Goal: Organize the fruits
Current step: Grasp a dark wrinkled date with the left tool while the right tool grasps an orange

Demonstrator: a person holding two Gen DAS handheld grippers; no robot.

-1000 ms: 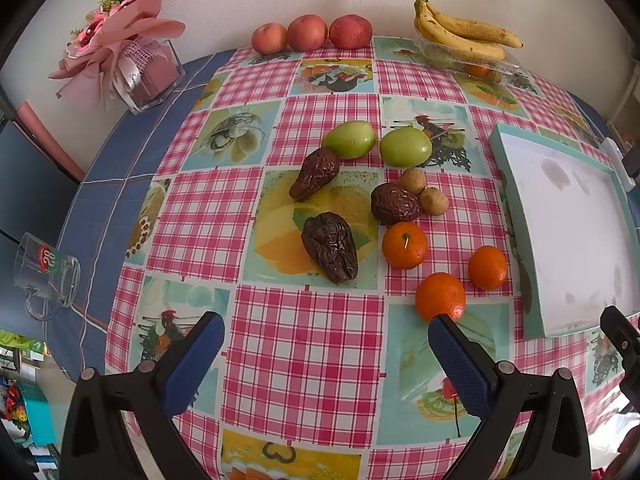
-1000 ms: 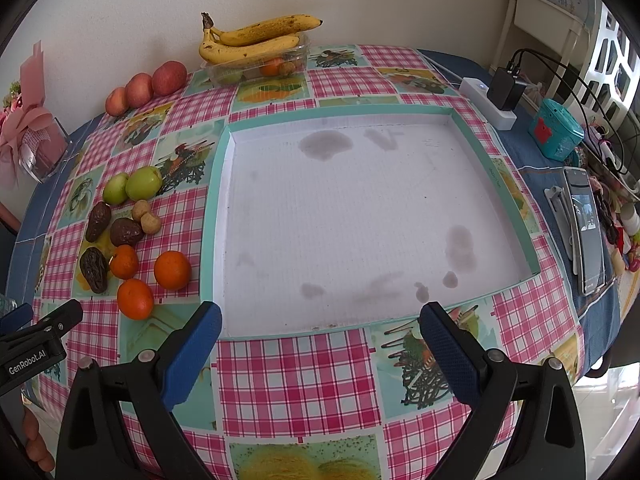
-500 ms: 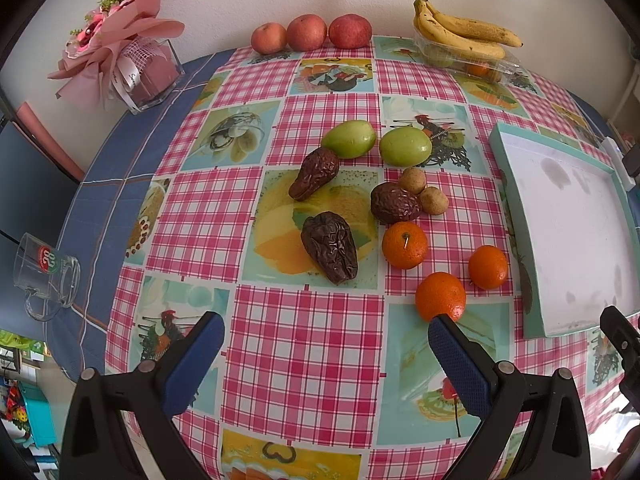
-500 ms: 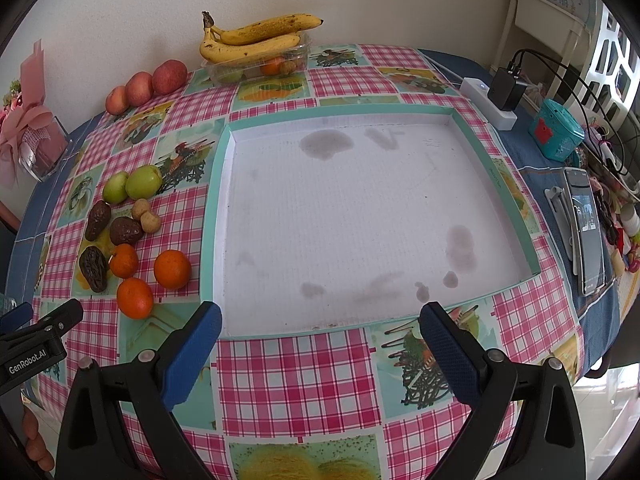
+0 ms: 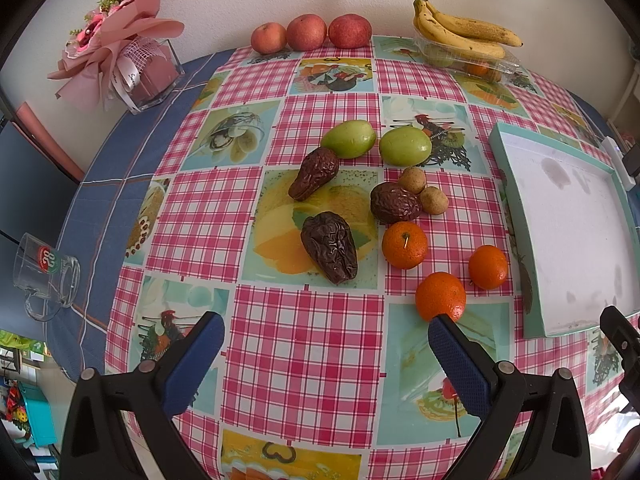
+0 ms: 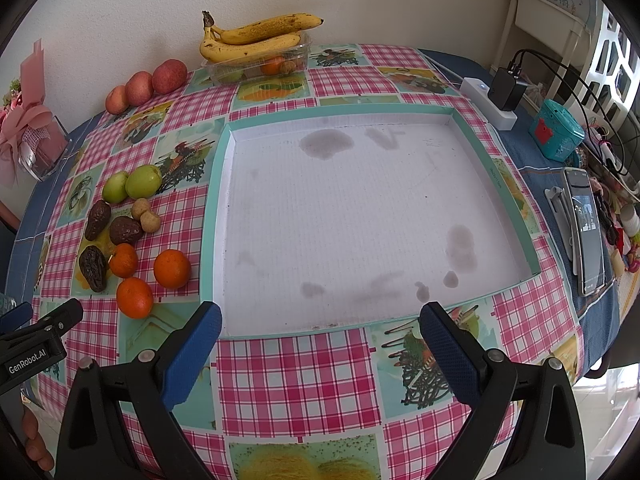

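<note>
Loose fruit lies on the checked tablecloth: three oranges [image 5: 404, 245], three dark wrinkled dates [image 5: 330, 246], two green fruits [image 5: 405, 146] and two small brown round fruits [image 5: 433, 200]. To their right sits a shallow white tray with a teal rim [image 5: 505, 184], nothing in it. My left gripper [image 5: 322, 354] hovers open just short of the nearest orange [image 5: 440, 296]. In the right wrist view my right gripper [image 6: 320, 338] is open at the tray's near rim [image 6: 280, 332], with the fruit group [image 6: 124, 258] off to its left.
Three red apples [image 5: 306, 32] and a banana bunch on a clear box [image 5: 460, 32] stand against the back wall. A bouquet in a glass vase [image 5: 132, 64] and a glass mug [image 5: 44, 276] are at the left. A power strip, a teal box [image 6: 556, 136] and a phone [image 6: 586, 232] lie right of the tray.
</note>
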